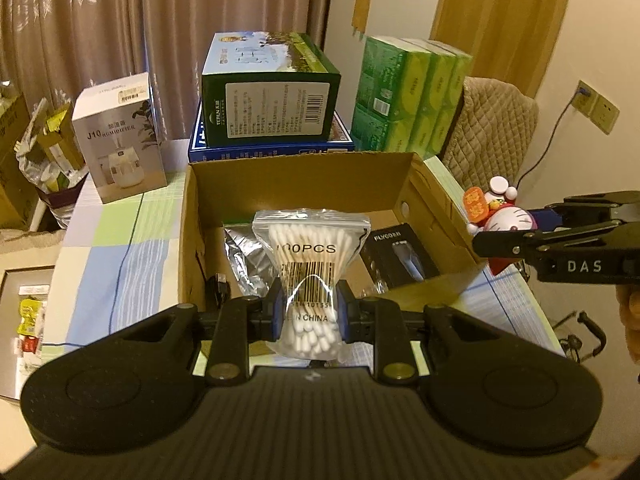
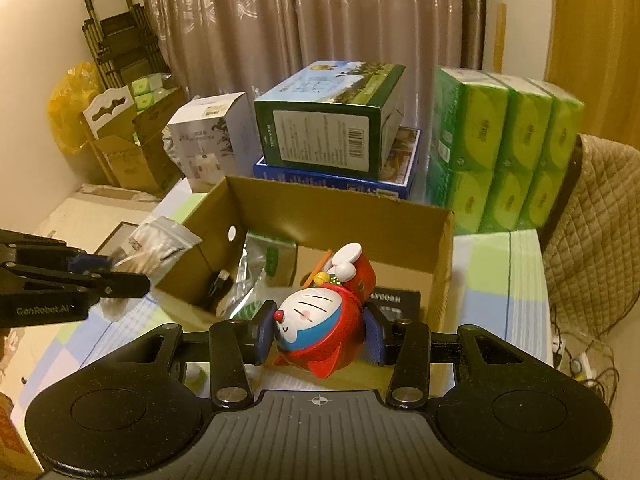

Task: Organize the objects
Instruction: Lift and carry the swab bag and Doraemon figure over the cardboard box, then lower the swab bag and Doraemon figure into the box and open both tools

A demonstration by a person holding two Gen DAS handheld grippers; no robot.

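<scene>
Ahead of both grippers an open cardboard box (image 1: 416, 184) sits on a checked tablecloth (image 1: 120, 240), and behind its far wall stand a stack of green tissue packs (image 1: 412, 92), a green carton (image 1: 272, 88) on a flat blue box (image 1: 272, 150), and a white humidifier box (image 1: 120, 136). Inside the cardboard box, just beyond the fingertips, lie a silver foil pouch (image 1: 240, 256) and a small black FLYCO box (image 1: 400, 256). The left gripper (image 1: 310, 312) is pinched narrow on the waist of a zip bag of cotton swabs (image 1: 310, 252) marked 100PCS, held upright at the box's near wall. The right gripper (image 2: 318, 332), at middling width, clamps both blue pads on a red and blue Doraemon figure (image 2: 316, 320) lying tilted over the box's near edge.
</scene>
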